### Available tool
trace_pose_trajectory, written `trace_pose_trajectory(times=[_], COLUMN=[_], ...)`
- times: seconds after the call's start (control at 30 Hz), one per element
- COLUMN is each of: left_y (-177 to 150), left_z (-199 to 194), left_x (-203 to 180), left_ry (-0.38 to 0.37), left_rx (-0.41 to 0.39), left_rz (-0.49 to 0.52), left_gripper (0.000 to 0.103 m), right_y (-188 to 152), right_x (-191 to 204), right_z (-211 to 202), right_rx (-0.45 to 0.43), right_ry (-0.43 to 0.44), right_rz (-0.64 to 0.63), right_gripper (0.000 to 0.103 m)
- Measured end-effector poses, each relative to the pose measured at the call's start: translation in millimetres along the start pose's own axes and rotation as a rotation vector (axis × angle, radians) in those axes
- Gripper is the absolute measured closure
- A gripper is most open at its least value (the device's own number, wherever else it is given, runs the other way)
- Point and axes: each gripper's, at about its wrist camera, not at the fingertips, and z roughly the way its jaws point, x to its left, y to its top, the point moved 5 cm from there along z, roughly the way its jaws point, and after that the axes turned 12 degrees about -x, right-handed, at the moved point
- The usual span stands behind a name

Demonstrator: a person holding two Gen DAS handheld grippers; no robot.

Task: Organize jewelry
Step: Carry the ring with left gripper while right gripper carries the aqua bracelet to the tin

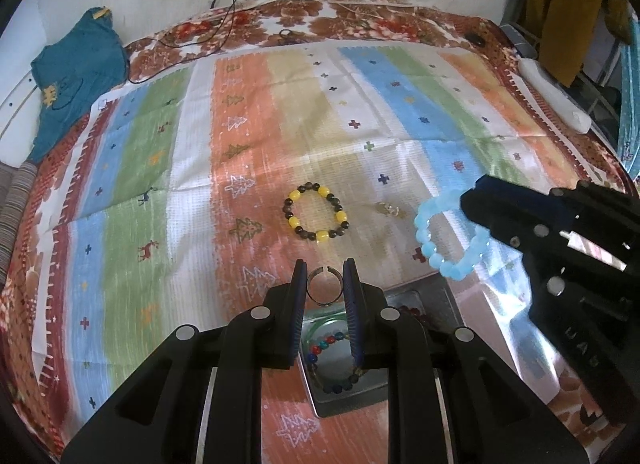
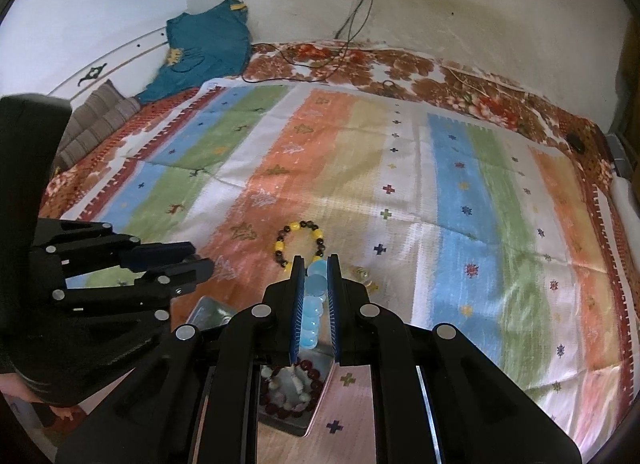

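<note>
Mostly translucent pale-blue round beads: bracelet (image 1: 448, 240).

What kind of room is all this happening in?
Most likely a bedroom in a home. The work surface looks like a bed under a floral sheet and striped cloth, with a pillow, a teal garment and hanging clothes.

Your two handheld grippers, seen from their own cameras

Your left gripper (image 1: 325, 278) and right gripper (image 2: 314, 278) are both matte black plastic, built of angular linkage arms pinned with round silver screw heads, and each finger carries a ribbed dark blue pad (image 1: 352, 304). Raised lettering marks the right gripper's body in the left wrist view.
</note>
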Motion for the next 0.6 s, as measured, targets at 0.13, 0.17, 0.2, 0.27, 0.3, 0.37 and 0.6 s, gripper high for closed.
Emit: trace_pose_trajectory(times=[0.13,0.17,0.2,0.27,0.3,0.37,0.6], left_y=[-3.2,-4.3,-4.9,-6.2,-6.9,-6.4,-19.5], left_z=[-5.1,-6.2,-6.5,-8.1,-9.0,-8.5,-18.8], left_x=[-1.2,-1.1,-0.9,-1.3,-1.6,-1.3,-3.2], left_ry=[-0.005,-0.005,-0.003,-0.002,-0.002,-0.002,-0.007], left_rx=[-0.004,-0.004,-0.003,-0.002,-0.002,-0.003,-0.002], left_rz=[-0.002,-0.001,-0.001,-0.002,-0.002,-0.002,0.001], left_gripper=[0.085,0.085,0.085,0.085,0.085,0.085,0.085], right_y=[-2.6,-3.7,-4.5,-8.0,-10.0,-12.1,-21.0], right_x=[5.0,5.8,6.4,7.8,8.4,9.3,10.8], right_z=[-6.8,-8.7,-9.3,-10.5,-11.3,-13.1,-21.0], right_rx=[-0.003,-0.004,-0.004,0.001,0.004,0.006,0.012], right_ry=[0.010,0.012,0.013,0.014,0.016,0.017,0.021], right_rz=[-0.006,-0.005,-0.003,-0.006,-0.006,-0.007,-0.001], right_gripper=[0.091,0.091,0.091,0.091,0.091,0.091,0.091])
